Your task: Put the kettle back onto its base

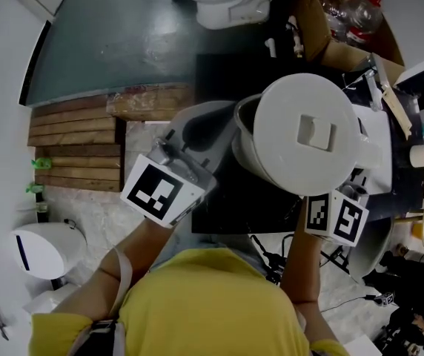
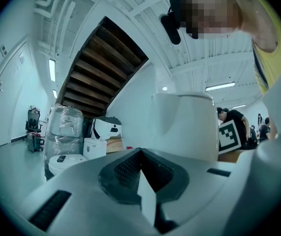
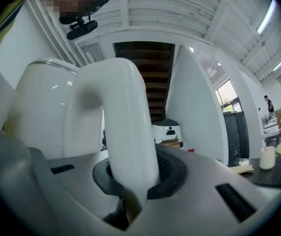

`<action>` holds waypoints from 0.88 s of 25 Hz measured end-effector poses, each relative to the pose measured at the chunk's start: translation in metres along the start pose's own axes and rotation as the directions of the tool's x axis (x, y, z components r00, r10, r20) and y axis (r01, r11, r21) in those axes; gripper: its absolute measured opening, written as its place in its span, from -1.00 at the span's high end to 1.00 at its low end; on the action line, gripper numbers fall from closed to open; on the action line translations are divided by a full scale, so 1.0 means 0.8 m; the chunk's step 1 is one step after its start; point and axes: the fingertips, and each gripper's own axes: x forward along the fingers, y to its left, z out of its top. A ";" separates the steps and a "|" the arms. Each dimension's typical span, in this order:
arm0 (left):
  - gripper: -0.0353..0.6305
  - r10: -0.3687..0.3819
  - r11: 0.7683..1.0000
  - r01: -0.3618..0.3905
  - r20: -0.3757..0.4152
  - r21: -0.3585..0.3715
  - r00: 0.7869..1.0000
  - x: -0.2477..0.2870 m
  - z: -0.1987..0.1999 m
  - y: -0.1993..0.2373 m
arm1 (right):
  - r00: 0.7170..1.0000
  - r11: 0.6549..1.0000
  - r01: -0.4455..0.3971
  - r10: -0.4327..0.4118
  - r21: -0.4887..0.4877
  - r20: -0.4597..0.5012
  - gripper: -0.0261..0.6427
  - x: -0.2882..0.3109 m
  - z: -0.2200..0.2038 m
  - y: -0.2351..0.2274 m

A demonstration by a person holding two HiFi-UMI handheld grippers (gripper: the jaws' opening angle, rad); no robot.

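Looking down in the head view we see the dark grey floor (image 1: 123, 35) across the top and our yellow shirt (image 1: 204, 302) at the bottom. Wooden slats (image 1: 78, 147) lie at the left. A black tabletop (image 1: 219, 73) fills the middle.

The white kettle (image 1: 301, 136) is upright over that tabletop with its lid on, between our two grippers. We cannot make out its base, or whether the kettle rests on anything.

An open cardboard box (image 1: 323, 43) with plastic bottles (image 1: 353, 10) in it stands beyond the kettle, at the upper right.

The right gripper (image 3: 133, 181) comes at the kettle from our side. Its jaws pinch the kettle's looped white handle (image 3: 126, 132), which runs down between the pads.

The left gripper (image 2: 141, 168) is at the kettle's left side with its jaws pressed together and nothing gripped. The kettle body is right ahead of it. We cannot tell whether they touch or stand just apart.

A small pale cup (image 1: 422, 155) stands on the dark surface at the far right.
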 end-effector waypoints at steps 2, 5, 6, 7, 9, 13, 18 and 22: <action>0.87 0.003 1.000 -0.003 -0.005 -0.001 1.000 0.003 -0.004 0.003 | 1.000 1.000 -0.004 0.004 -0.001 -0.006 0.79 0.004 -0.006 -0.001; 0.87 0.008 1.000 -0.008 -0.017 -0.002 1.000 0.006 -0.012 0.010 | 1.000 1.000 -0.009 0.009 -0.009 -0.012 0.79 0.011 -0.014 0.000; 0.87 0.010 1.000 -0.010 -0.021 -0.001 1.000 0.008 -0.014 0.012 | 1.000 1.000 -0.011 0.011 -0.014 -0.014 0.79 0.013 -0.017 0.000; 0.87 0.011 1.000 -0.012 -0.025 -0.002 1.000 0.009 -0.018 0.014 | 1.000 1.000 -0.012 0.012 -0.020 -0.015 0.79 0.015 -0.019 0.000; 0.87 0.015 1.000 -0.015 -0.030 -0.005 0.999 0.013 -0.024 0.018 | 1.000 1.000 -0.012 0.012 -0.027 -0.018 0.79 0.020 -0.025 0.001; 0.87 0.018 1.000 -0.018 -0.042 -0.007 0.999 0.018 -0.036 0.025 | 1.000 1.000 -0.015 0.014 -0.023 -0.025 0.79 0.028 -0.037 0.000; 0.87 0.026 1.000 -0.027 -0.061 -0.016 0.998 0.026 -0.046 0.030 | 0.999 1.000 -0.017 0.017 -0.006 -0.032 0.79 0.036 -0.050 -0.002; 0.87 0.028 0.999 -0.030 -0.074 -0.022 0.997 0.032 -0.055 0.035 | 0.999 1.000 -0.019 0.019 -0.007 -0.045 0.79 0.041 -0.063 -0.002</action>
